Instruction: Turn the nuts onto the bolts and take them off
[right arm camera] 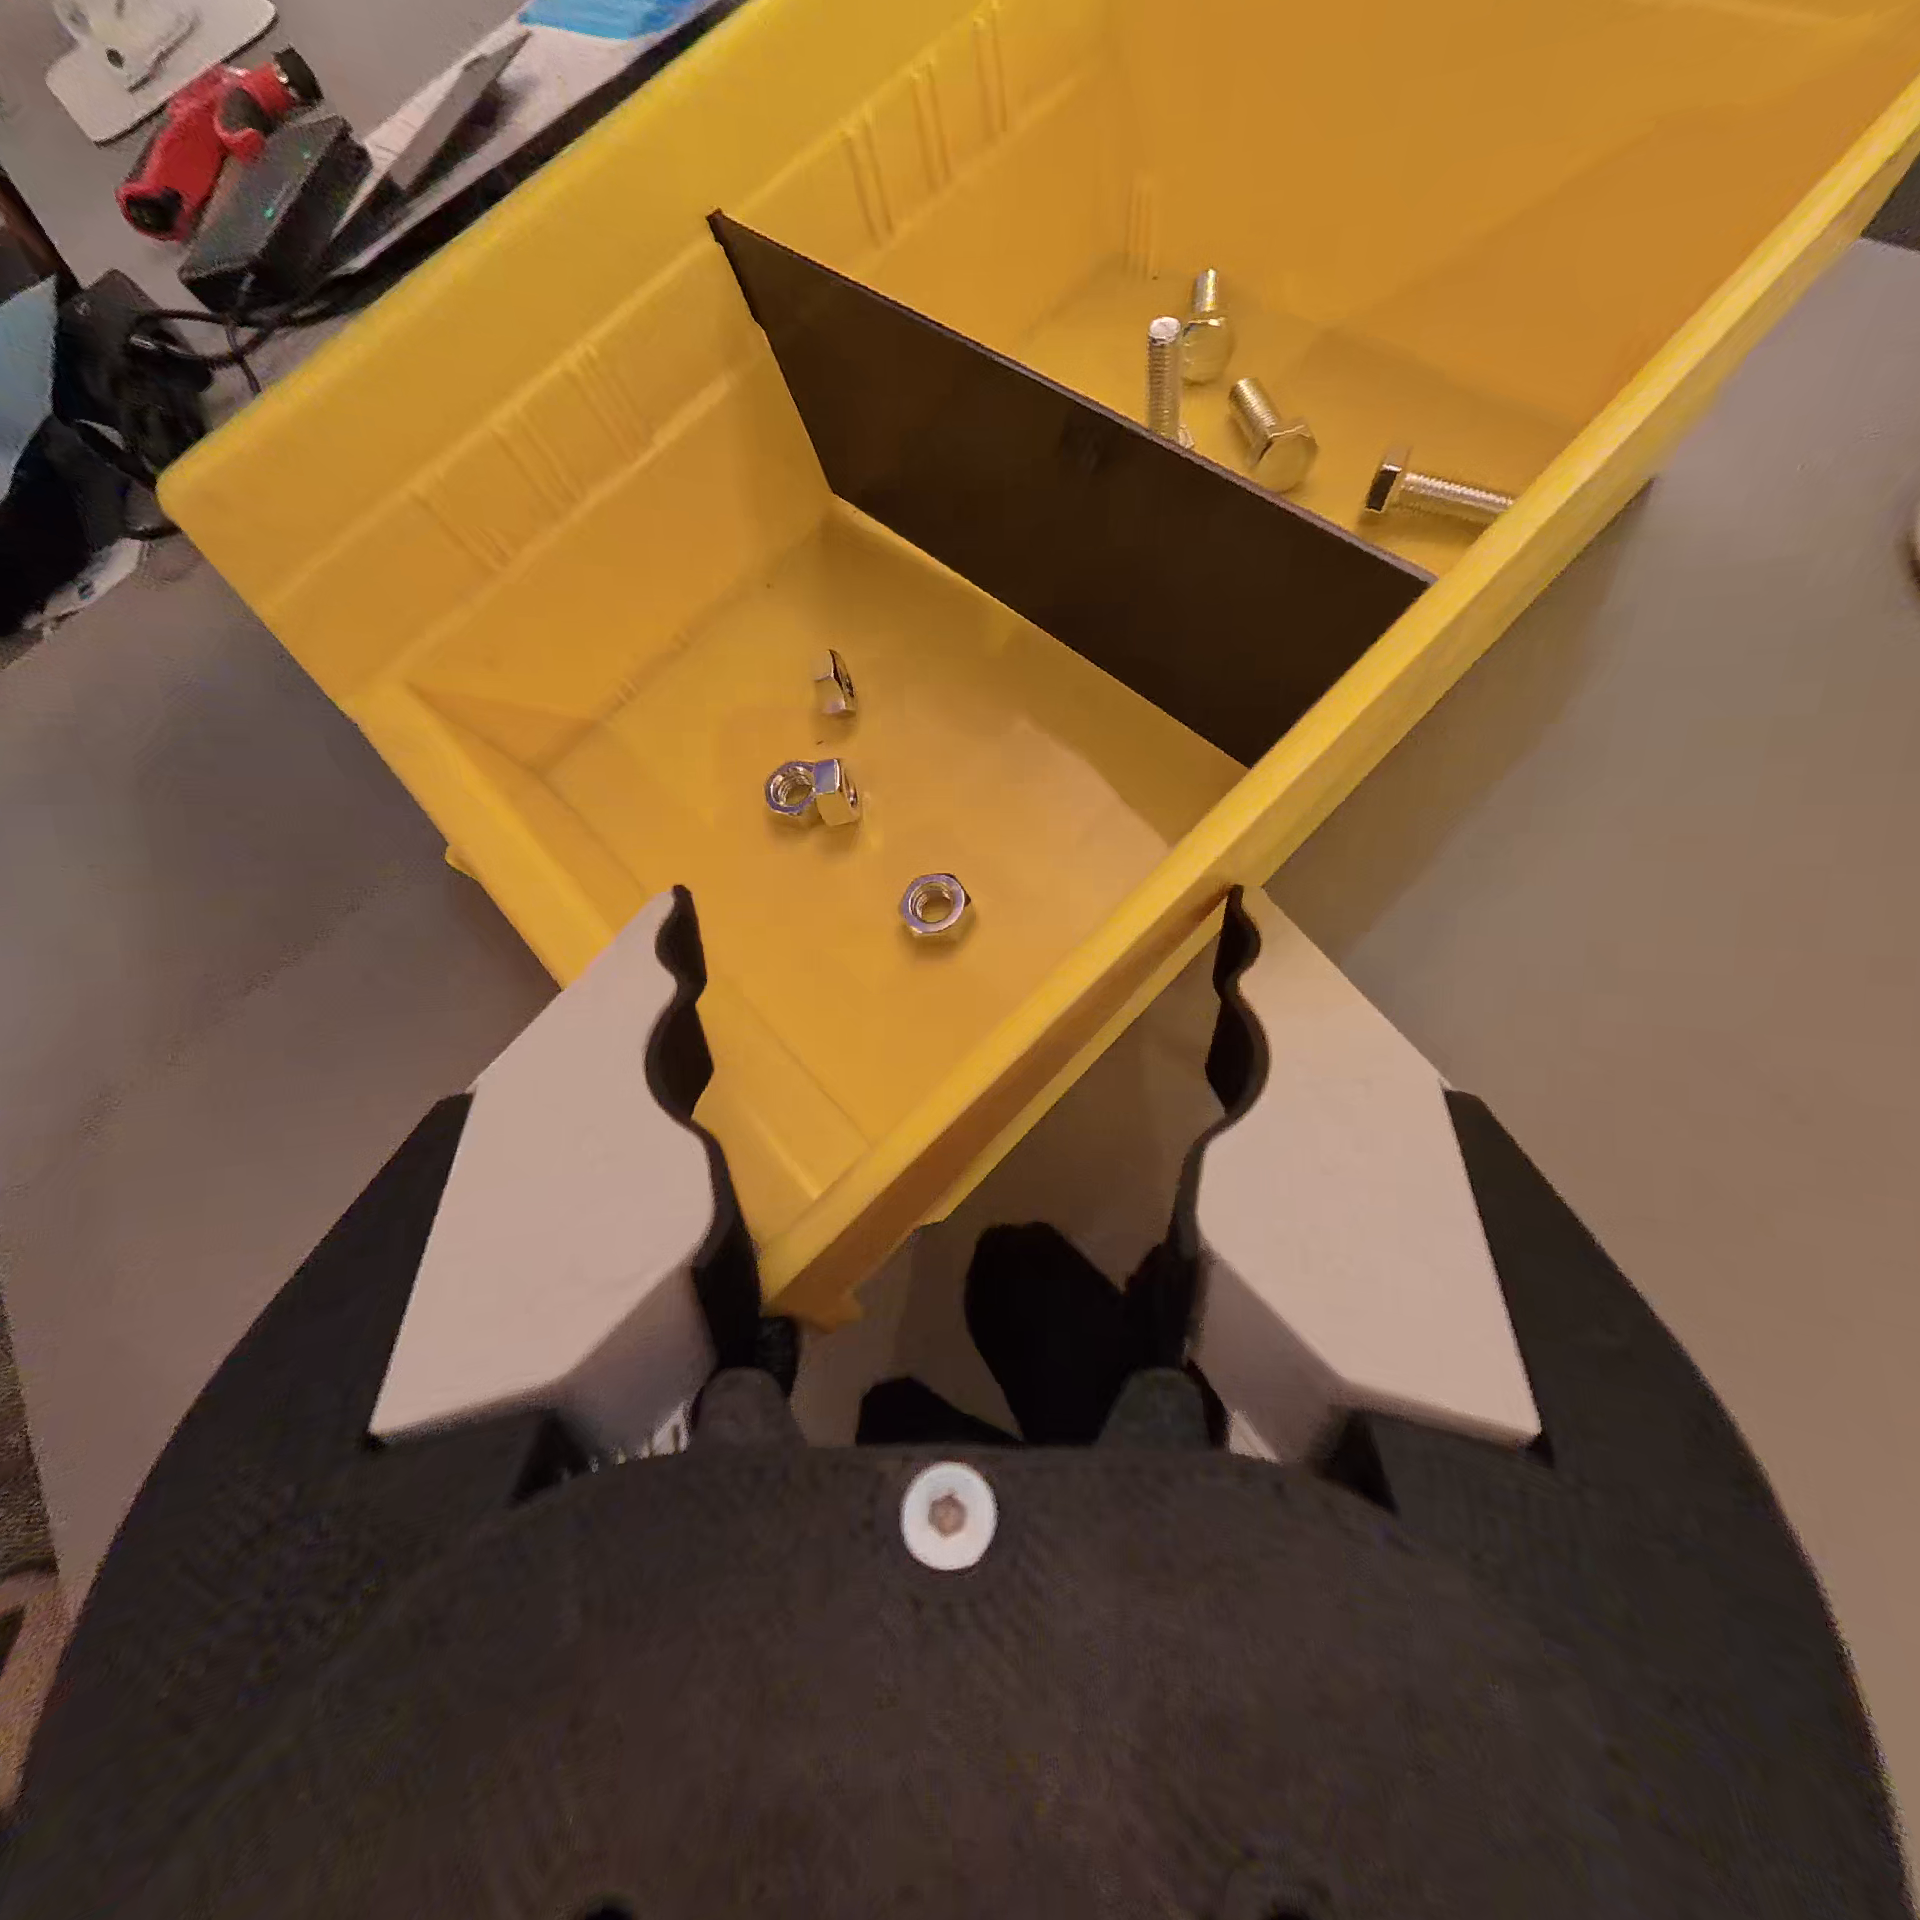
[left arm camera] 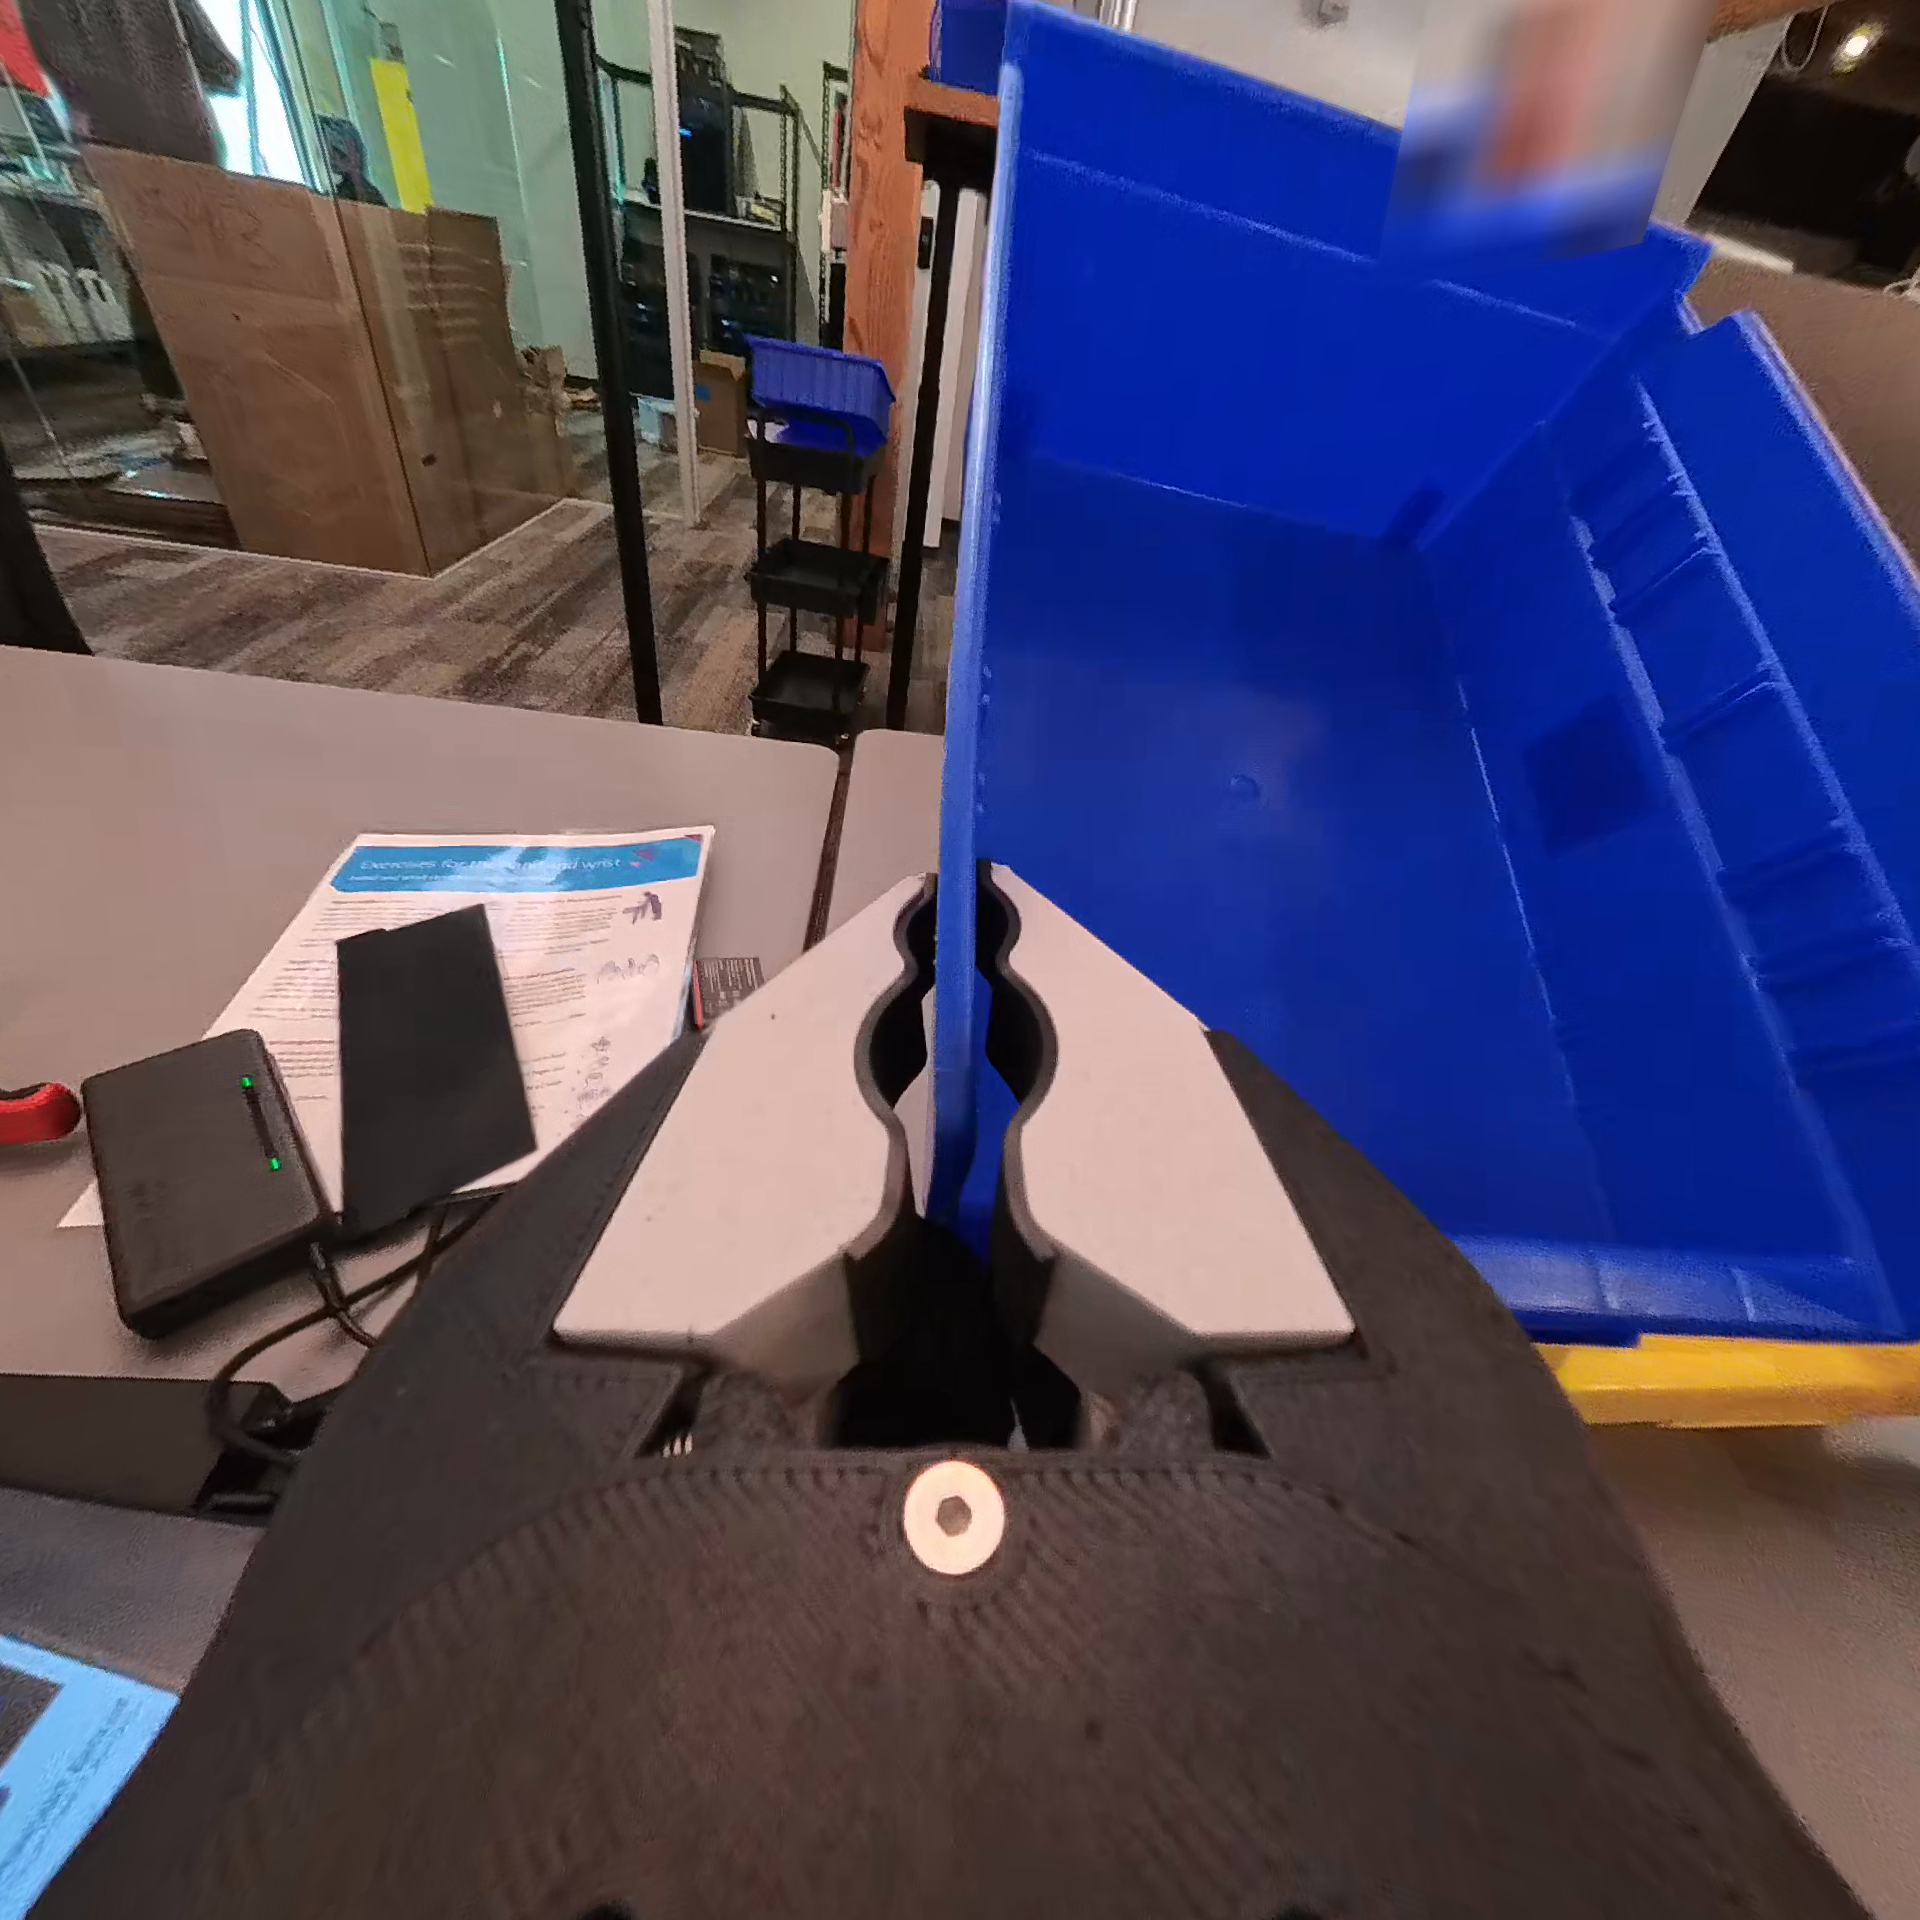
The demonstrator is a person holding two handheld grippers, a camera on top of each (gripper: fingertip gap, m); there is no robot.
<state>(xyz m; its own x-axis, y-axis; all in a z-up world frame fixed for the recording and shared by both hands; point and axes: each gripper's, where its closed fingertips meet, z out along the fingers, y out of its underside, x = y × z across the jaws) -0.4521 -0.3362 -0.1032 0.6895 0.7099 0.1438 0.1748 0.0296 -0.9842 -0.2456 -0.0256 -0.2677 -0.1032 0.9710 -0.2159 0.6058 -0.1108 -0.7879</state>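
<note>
Setting: grey surface (left arm camera: 416, 748) in a workroom with wood-look flooring, flattened cardboard sheets (left arm camera: 312, 353) behind a glass partition, and a black tiered cart (left arm camera: 816, 561) carrying a small blue bin

Left hand-held gripper (left arm camera: 958, 904): jaws clamped on the thin side wall of a blue plastic bin (left arm camera: 1299, 779), which is tipped up on edge with its bare interior facing the camera; a strip of yellow shows beneath its lower edge

Right hand-held gripper (right arm camera: 951, 925): jaws spread wide, holding nothing, poised over the near corner of a yellow plastic bin (right arm camera: 499, 488) resting on the surface

Yellow bin contents: a black divider (right arm camera: 1091, 499) splits it into two compartments; four silver hex nuts (right arm camera: 935, 904) lie loose in the nearer compartment, two of them touching; four silver hex bolts (right arm camera: 1273, 431) lie loose in the farther one, none carrying a nut

Other items on the surface, left of the bins: printed paper sheet (left arm camera: 582, 935), flat black rectangle (left arm camera: 431, 1070) lying on it, black power bank (left arm camera: 197, 1174) with green lights and a cable, red tool (right arm camera: 203, 135)
</note>
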